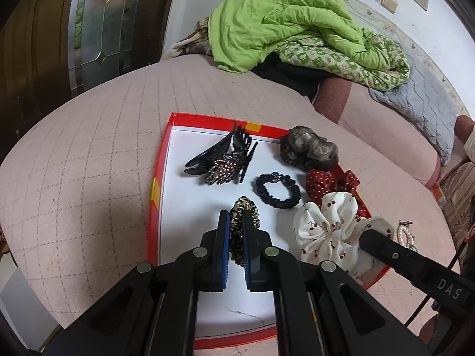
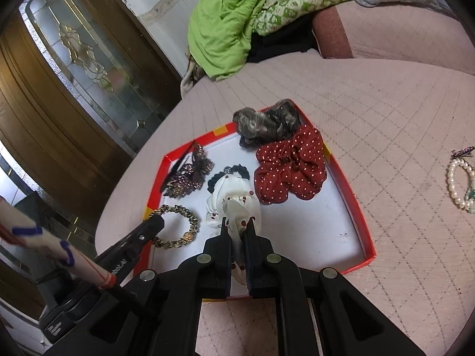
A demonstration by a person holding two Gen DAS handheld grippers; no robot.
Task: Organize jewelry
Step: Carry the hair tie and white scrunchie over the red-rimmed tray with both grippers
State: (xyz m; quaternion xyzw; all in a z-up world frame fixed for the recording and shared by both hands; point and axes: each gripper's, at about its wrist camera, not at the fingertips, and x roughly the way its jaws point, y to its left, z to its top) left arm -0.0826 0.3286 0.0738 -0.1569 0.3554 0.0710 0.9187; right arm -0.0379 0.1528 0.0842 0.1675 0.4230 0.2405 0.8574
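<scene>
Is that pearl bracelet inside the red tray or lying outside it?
Outside. The white pearl bracelet lies on the pink quilted cover, apart from the red-rimmed tray, beyond its right rim.

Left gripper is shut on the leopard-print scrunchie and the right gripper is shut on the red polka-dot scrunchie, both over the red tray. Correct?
Not quite. The right gripper is shut on the white cherry-print scrunchie, as the right wrist view shows; the red polka-dot scrunchie lies untouched in the red tray. The left gripper is indeed shut on the leopard-print scrunchie.
</scene>
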